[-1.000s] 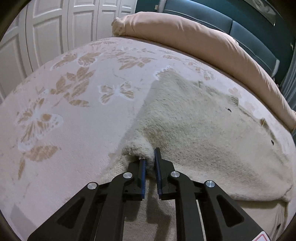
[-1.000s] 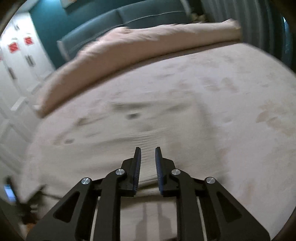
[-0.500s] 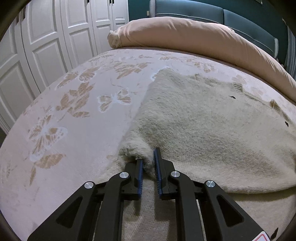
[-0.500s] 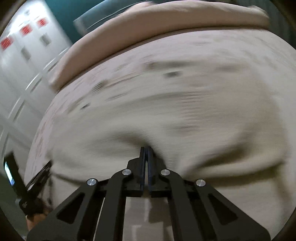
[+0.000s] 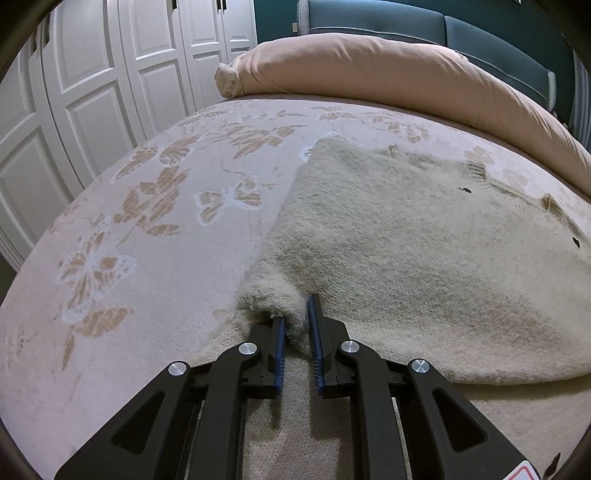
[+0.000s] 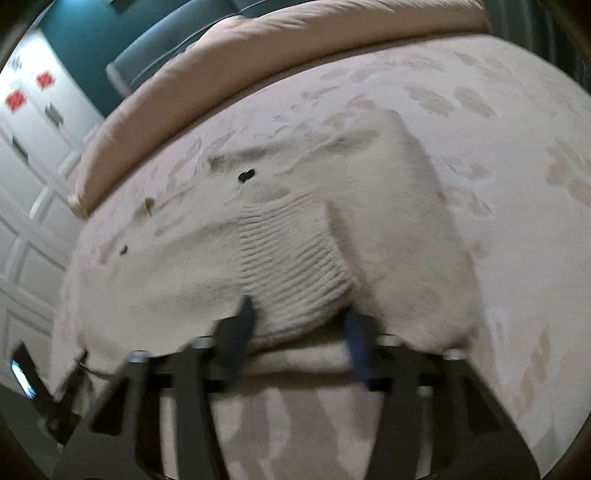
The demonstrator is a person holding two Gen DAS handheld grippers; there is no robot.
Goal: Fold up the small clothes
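Observation:
A cream knitted sweater (image 5: 424, 266) lies on the bed, its near edge folded over onto itself. My left gripper (image 5: 297, 325) is shut on the sweater's near left corner, with fuzzy knit pinched between the blue pads. In the right wrist view the same sweater (image 6: 280, 236) shows with a ribbed band (image 6: 291, 262) near the fingers. My right gripper (image 6: 299, 328) is open, its fingers spread wide on either side of the ribbed band. The view is blurred by motion.
The bed (image 5: 155, 236) has a cream cover with a tan butterfly pattern. A rolled pink duvet (image 5: 388, 70) lies along the far edge before a teal headboard (image 5: 461, 33). White panelled wardrobe doors (image 5: 92, 88) stand to the left.
My right gripper was shut on the sweater half a second ago and has opened wide, letting go. My left gripper keeps its hold and has moved little.

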